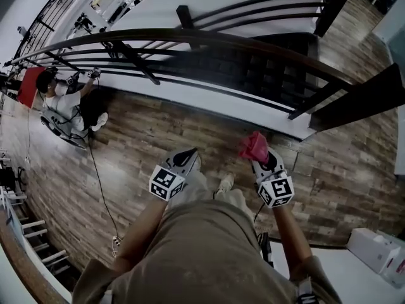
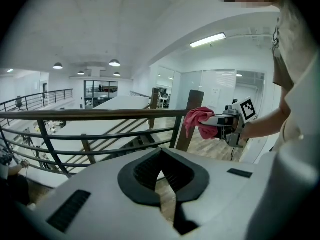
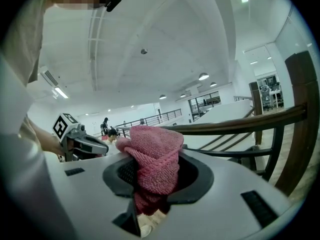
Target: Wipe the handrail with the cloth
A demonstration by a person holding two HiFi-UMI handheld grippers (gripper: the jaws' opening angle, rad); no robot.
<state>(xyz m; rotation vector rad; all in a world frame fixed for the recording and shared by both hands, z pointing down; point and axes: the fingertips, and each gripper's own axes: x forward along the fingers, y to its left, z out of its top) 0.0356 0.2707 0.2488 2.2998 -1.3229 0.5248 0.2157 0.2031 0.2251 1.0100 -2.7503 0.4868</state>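
A dark wooden handrail point(image 1: 209, 40) tops a black metal railing that curves across the head view ahead of me. My right gripper point(image 1: 258, 158) is shut on a bunched pink cloth point(image 1: 254, 145), held short of the rail, not touching it. From the right gripper view the cloth point(image 3: 153, 160) fills the jaws, with the handrail point(image 3: 240, 124) beyond at the right. My left gripper point(image 1: 185, 159) is shut with nothing in it, also back from the rail. Its own view shows closed jaws point(image 2: 162, 175), the handrail point(image 2: 90, 115) ahead and the cloth point(image 2: 199, 120) at the right.
A dark wooden post point(image 1: 364, 97) stands at the right end of the railing. Another person point(image 1: 63, 103) crouches by the railing at the far left, with a cable point(image 1: 101, 189) trailing over the wood floor. A white box point(image 1: 380, 249) sits at the lower right.
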